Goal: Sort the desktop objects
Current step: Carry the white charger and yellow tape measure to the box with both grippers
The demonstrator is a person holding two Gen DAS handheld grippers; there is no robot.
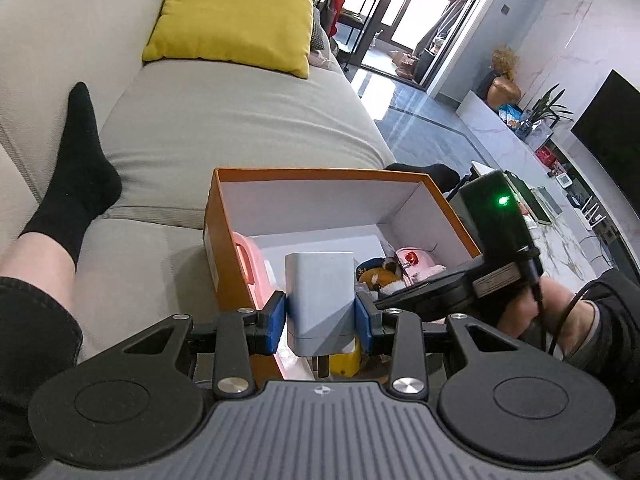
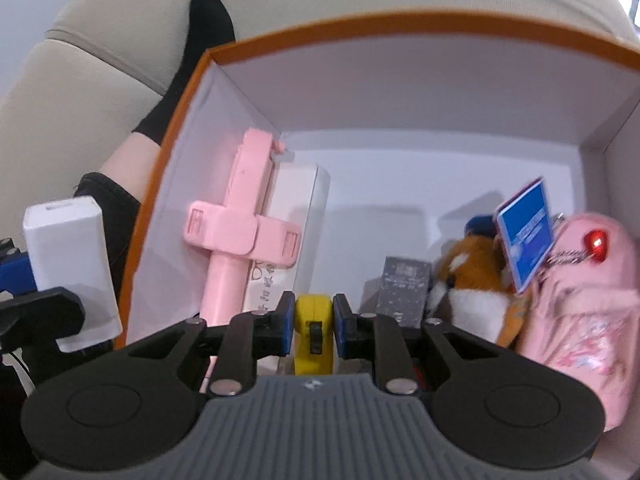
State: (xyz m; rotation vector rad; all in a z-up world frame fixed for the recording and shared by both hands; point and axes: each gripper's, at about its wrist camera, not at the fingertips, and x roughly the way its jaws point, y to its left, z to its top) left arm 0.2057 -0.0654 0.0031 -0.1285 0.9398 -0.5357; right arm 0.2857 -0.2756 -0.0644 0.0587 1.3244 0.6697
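Your left gripper (image 1: 321, 316) clamped one white charger block (image 1: 321, 298) beside the one orange box (image 2: 400, 36); your right gripper (image 2: 313, 322) held one yellow tape measure (image 2: 313, 332) inside it, its lower body hidden.

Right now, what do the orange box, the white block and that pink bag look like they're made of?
Orange box: seemingly cardboard, matte, with thin flat walls, white inside and sharp folded corners.
White block, held in the left tongs: likely hard plastic, smooth and faintly glossy, with rounded edges.
Pink bag: soft fabric, probably plush; its surface looks fuzzy and bulges.
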